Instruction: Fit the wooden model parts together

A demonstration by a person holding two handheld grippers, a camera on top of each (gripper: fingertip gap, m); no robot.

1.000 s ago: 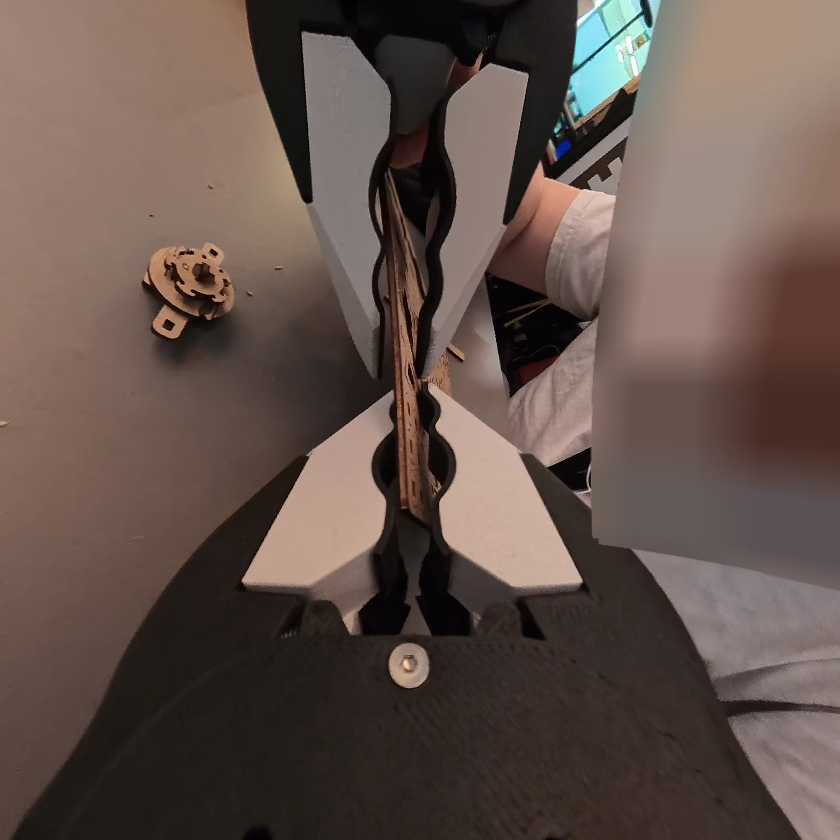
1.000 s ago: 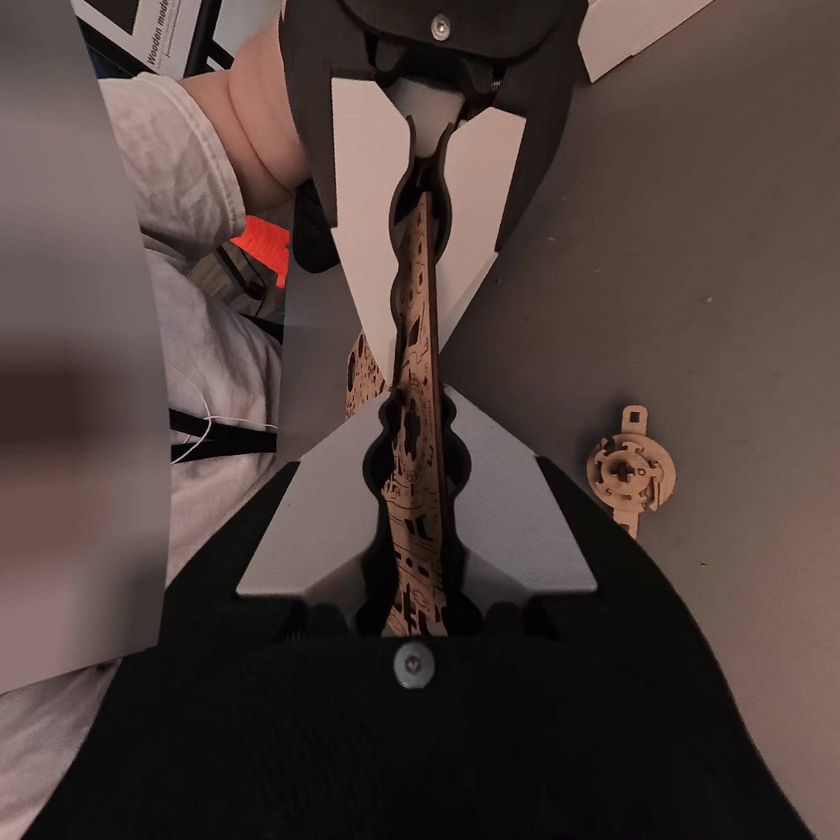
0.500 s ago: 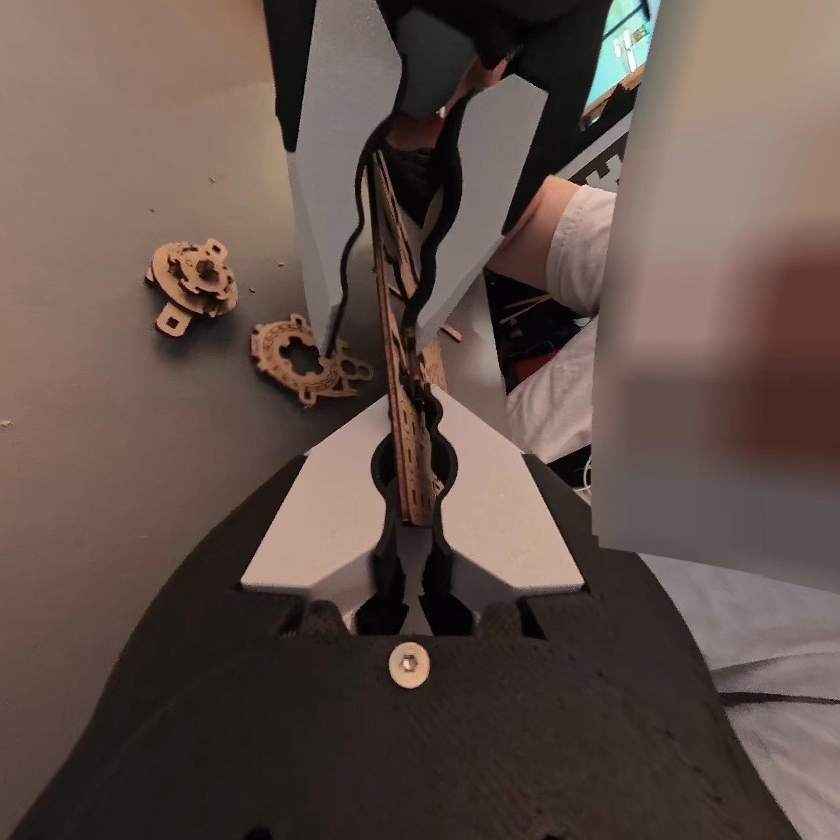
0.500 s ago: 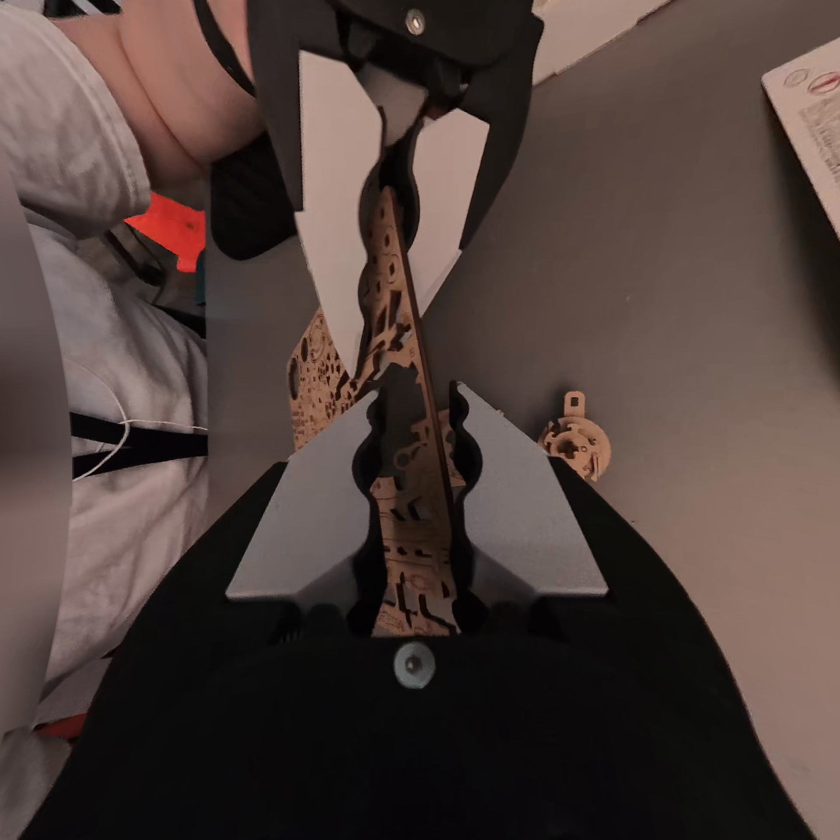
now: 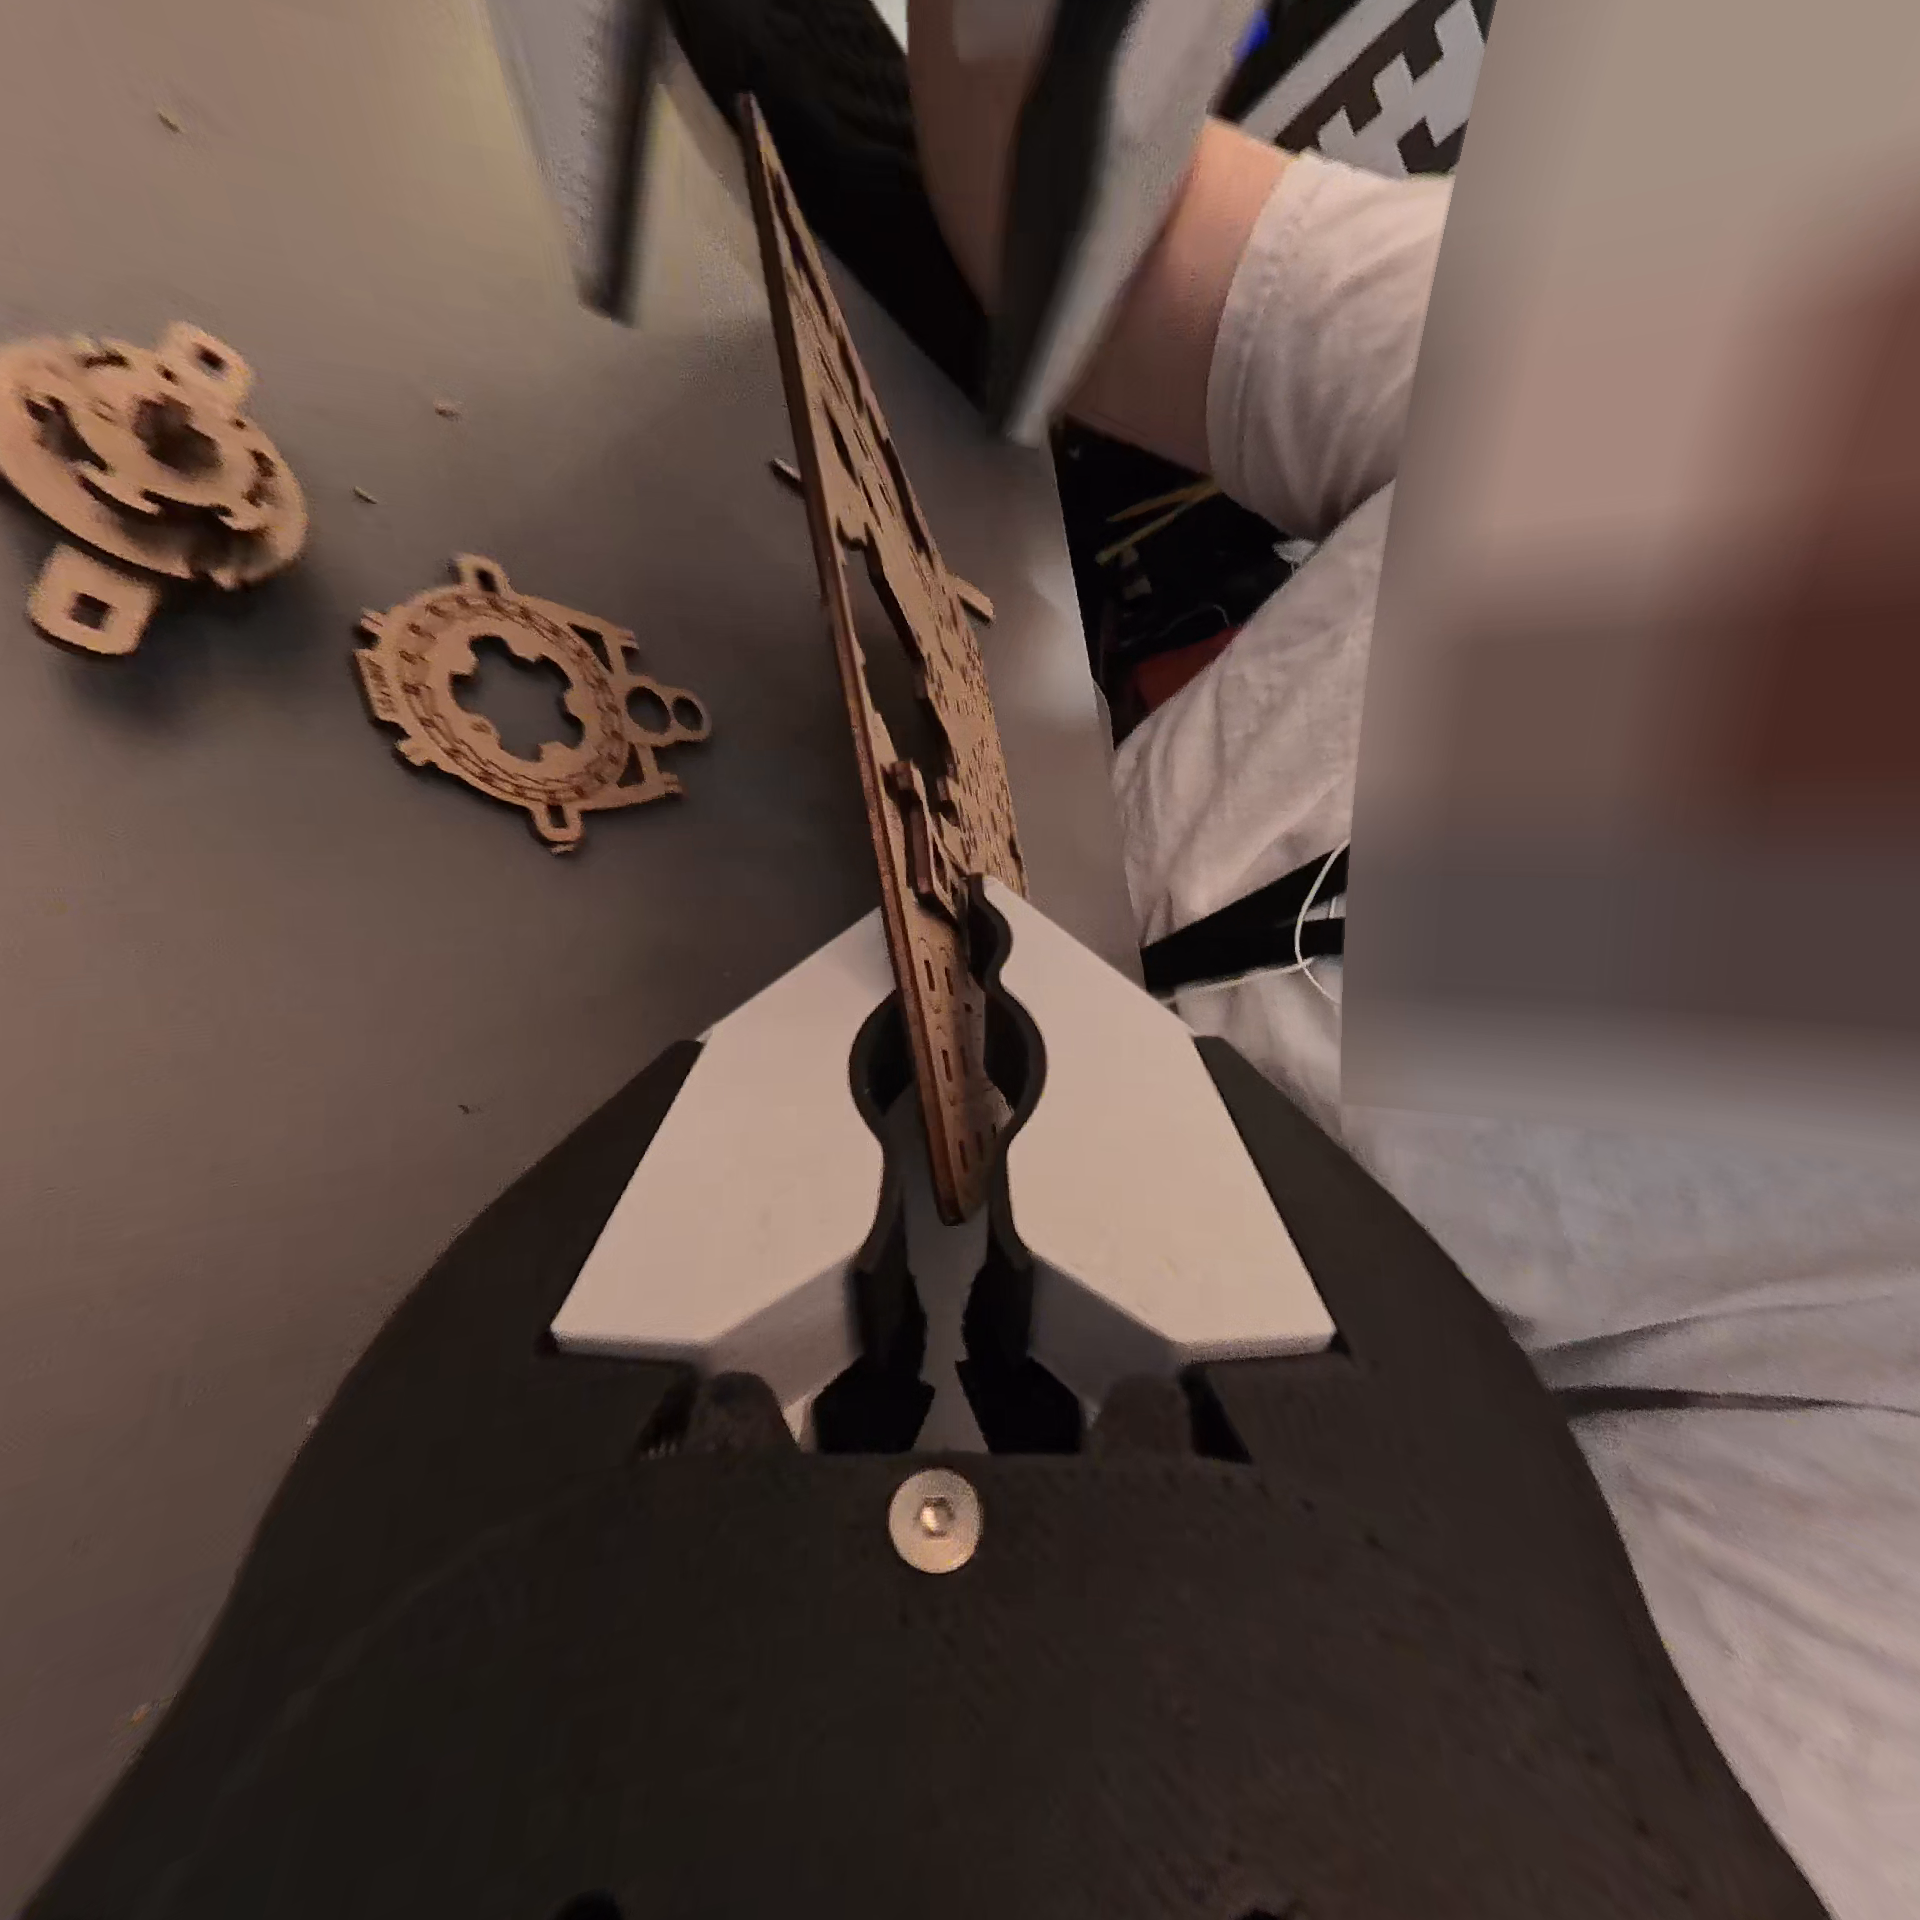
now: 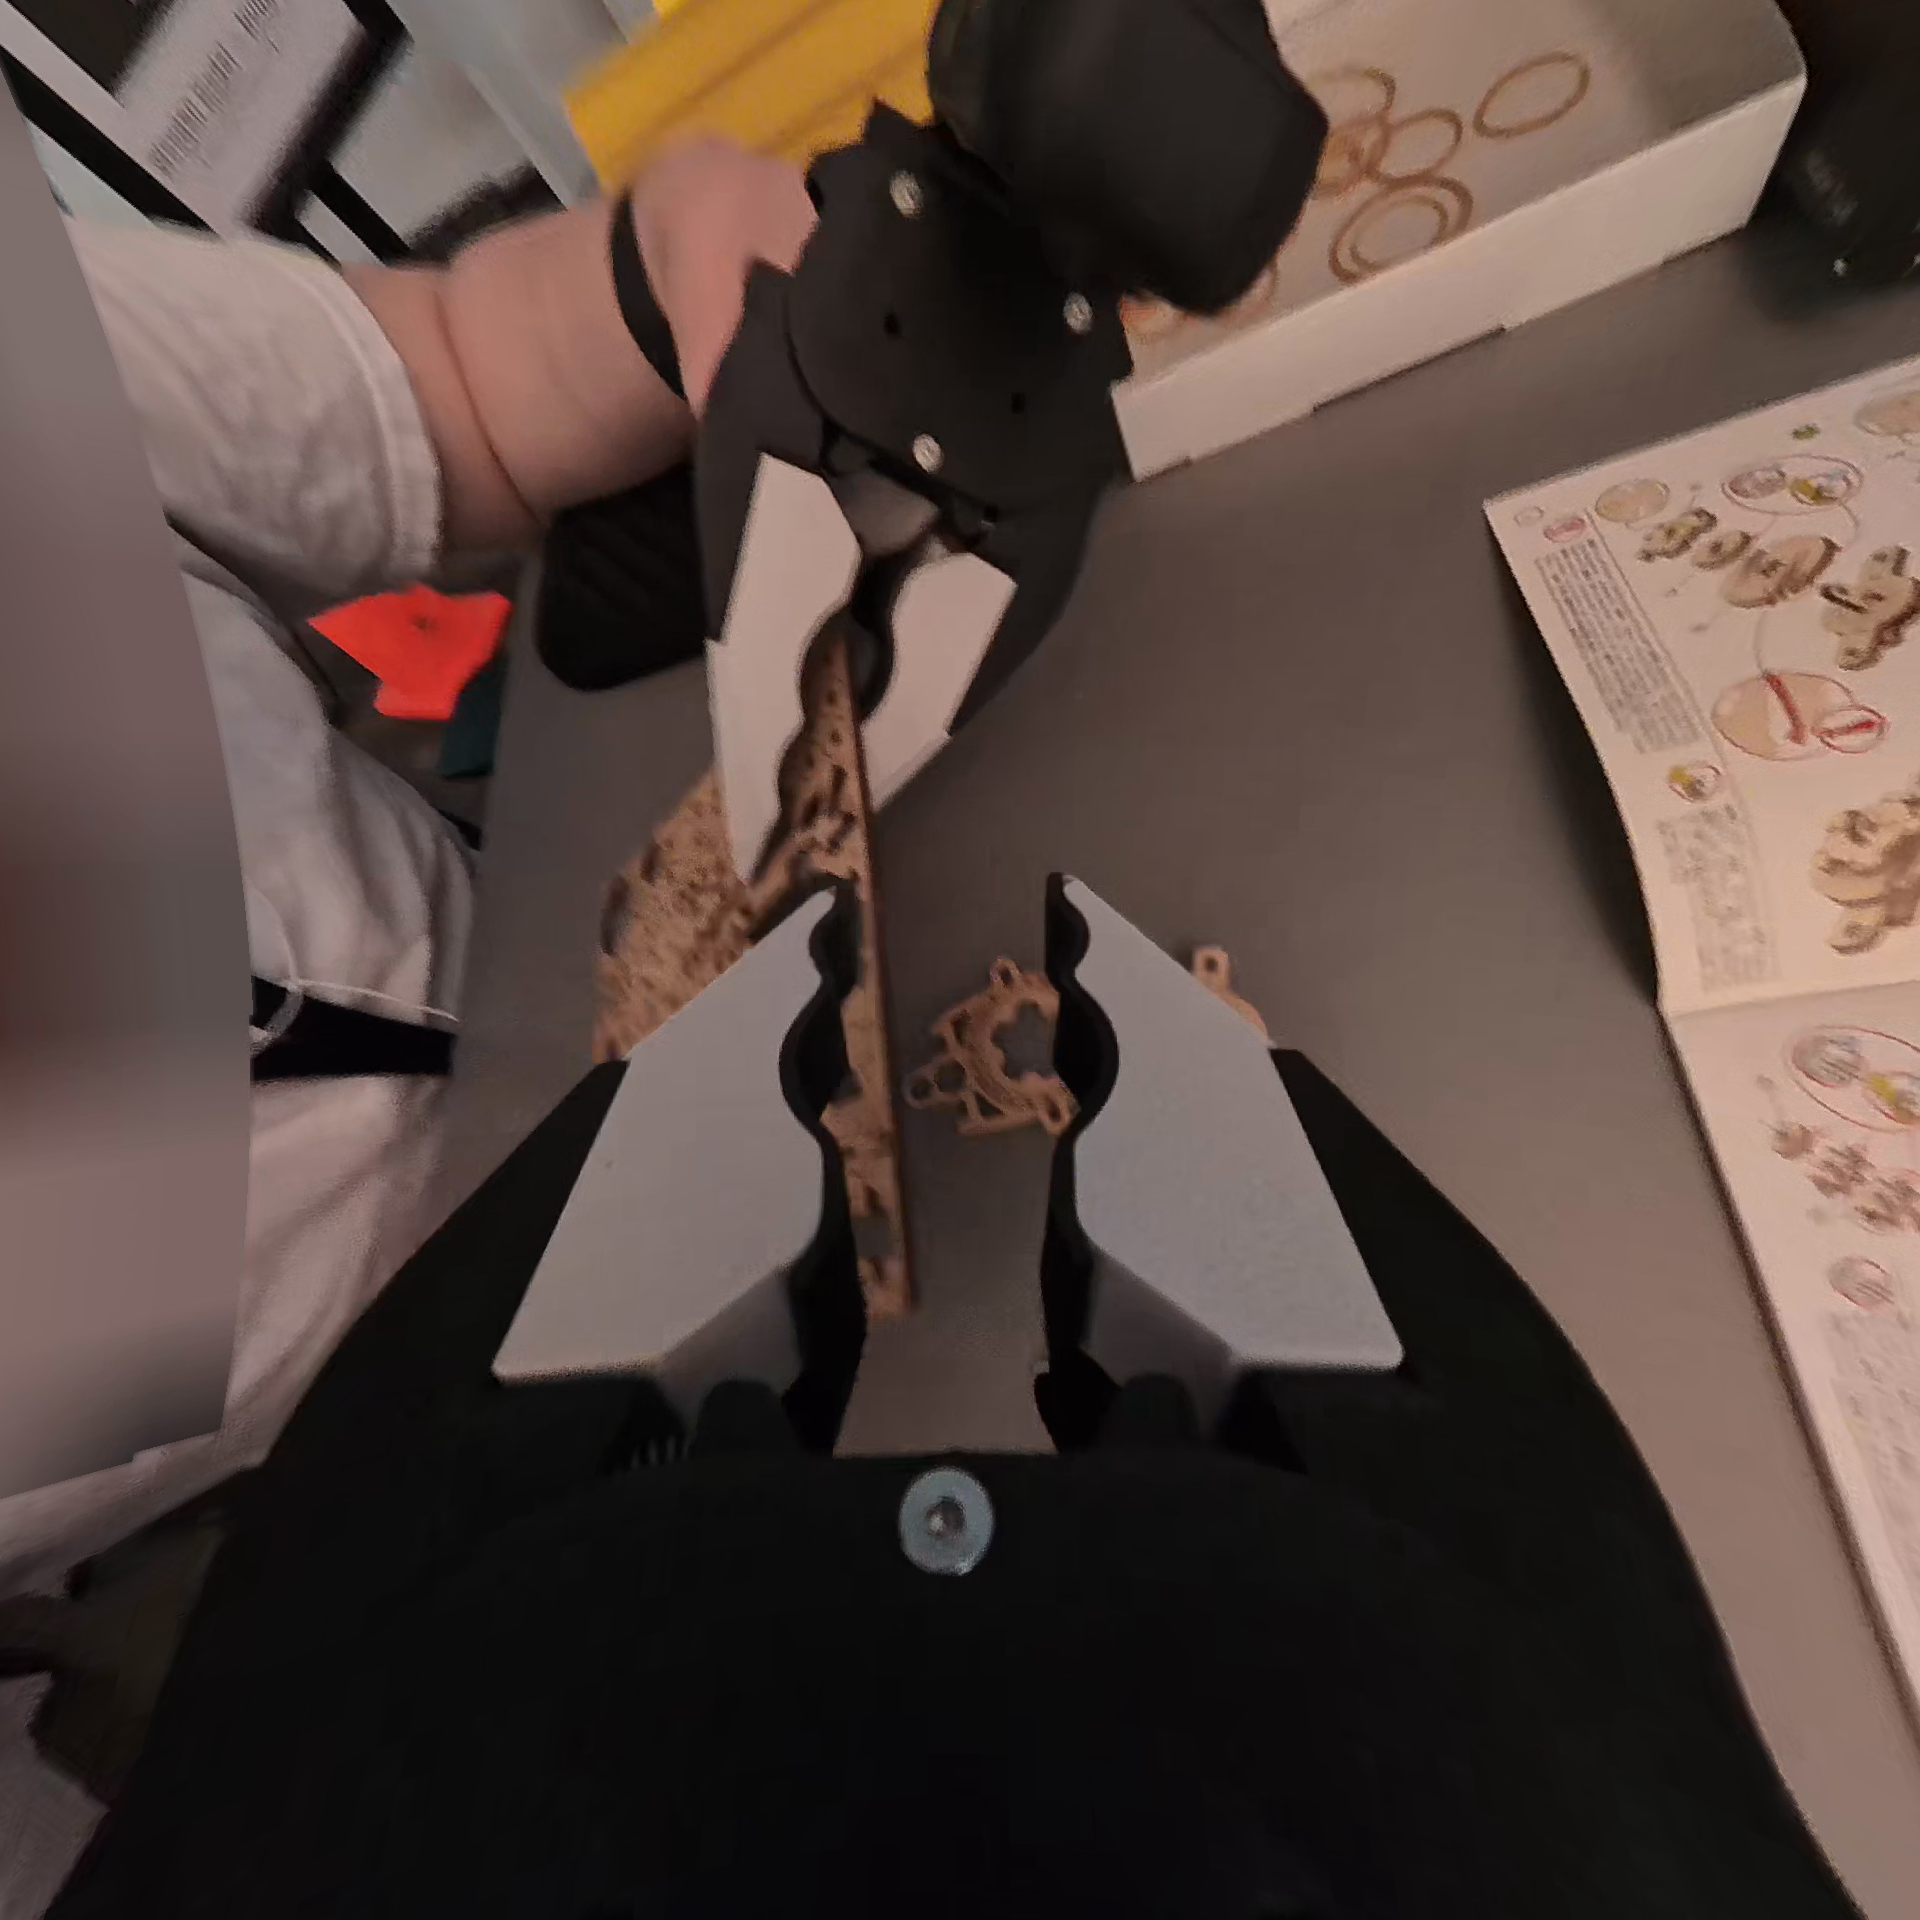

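Nearest in the left wrist view, left gripper (image 5: 940, 1049) clenched on the lower end of a thin wooden sheet (image 5: 902, 665), held edge-on and rising away, tilted leftward, above the grey table (image 5: 260, 1039). Left of the sheet, flat on the table and apart from the gripper: a pierced wooden ring piece (image 5: 525, 701), then farther left a round layered wooden assembly (image 5: 145, 483) with a small tab, blurred. Beyond, near the top edge, blurred parts of the other gripper. In the right wrist view, right gripper (image 6: 951, 1049) released, jaws wide apart; the same sheet (image 6: 868, 1039) close against the inner face of the left-hand finger, whether touching cannot be told. Between the spread fingers, down on the table, the ring piece (image 6: 997, 1055); behind the right-hand finger, only a tab of another wooden part (image 6: 1216, 971) visible. Farther off, the left gripper (image 6: 862, 665) gripping the sheet's far end, with another perforated wooden sheet (image 6: 675, 904) flat on the table below it. Off to the right, an open instruction booklet (image 6: 1714, 831); at the far edge, a white box (image 6: 1455, 208) holding thin wooden rings.
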